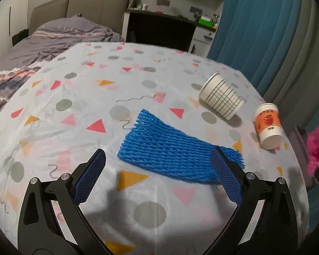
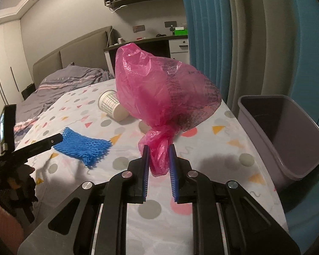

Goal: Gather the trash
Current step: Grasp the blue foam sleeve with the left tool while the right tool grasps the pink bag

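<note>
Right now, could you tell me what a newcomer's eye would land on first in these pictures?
First the pink plastic bag, its twisted neck pinched in the right gripper above the patterned tablecloth. Next the blue foam net lying flat before the open left gripper. Beyond it two paper cups lie tipped over, and a grey bin stands at the table's right.

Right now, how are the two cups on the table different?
The striped cup is white with thin dark lines; the orange cup has an orange printed band. The striped cup looks wider, the orange cup slimmer. Their open mouths point different ways. Both lie tipped over on the tablecloth, apart from each other.
</note>
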Tool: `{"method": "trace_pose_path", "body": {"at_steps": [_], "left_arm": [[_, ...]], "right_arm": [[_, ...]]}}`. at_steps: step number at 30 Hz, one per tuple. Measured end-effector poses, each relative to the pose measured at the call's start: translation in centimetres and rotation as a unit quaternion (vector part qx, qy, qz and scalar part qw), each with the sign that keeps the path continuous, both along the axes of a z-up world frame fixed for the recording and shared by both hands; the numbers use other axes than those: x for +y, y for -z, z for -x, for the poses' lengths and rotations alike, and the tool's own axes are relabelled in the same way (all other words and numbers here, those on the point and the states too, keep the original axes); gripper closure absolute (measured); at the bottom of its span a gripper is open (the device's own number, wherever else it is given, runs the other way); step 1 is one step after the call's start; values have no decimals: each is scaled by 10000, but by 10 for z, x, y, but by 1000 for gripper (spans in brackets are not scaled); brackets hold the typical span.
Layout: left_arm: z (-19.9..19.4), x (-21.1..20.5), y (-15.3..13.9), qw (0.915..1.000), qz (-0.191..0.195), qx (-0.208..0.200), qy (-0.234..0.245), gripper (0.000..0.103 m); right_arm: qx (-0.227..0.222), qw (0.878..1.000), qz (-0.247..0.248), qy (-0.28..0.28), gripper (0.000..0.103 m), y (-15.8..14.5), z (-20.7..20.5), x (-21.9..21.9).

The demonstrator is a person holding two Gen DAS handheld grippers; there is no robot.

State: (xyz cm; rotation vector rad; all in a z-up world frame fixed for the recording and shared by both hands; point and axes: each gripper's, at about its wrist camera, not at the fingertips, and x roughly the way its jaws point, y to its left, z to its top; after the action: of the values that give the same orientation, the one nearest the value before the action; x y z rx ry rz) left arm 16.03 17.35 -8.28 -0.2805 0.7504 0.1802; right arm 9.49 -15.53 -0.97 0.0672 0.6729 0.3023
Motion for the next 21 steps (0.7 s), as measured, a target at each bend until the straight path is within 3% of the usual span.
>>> {"method": "trace_pose_path", "body": {"at_steps": [7, 14, 21], "left_arm": [[-22, -2, 15, 9991, -31, 415, 83, 20], [-29, -4, 15, 9986, -223, 482, 83, 39], [-27, -6, 13, 9981, -361, 491, 51, 80]], "right_arm": [[27, 10000, -59, 26, 85, 2, -1, -8], [31, 9999, -95, 30, 85, 2, -2, -8], [62, 9999, -89, 15, 85, 3, 0, -8]]}}
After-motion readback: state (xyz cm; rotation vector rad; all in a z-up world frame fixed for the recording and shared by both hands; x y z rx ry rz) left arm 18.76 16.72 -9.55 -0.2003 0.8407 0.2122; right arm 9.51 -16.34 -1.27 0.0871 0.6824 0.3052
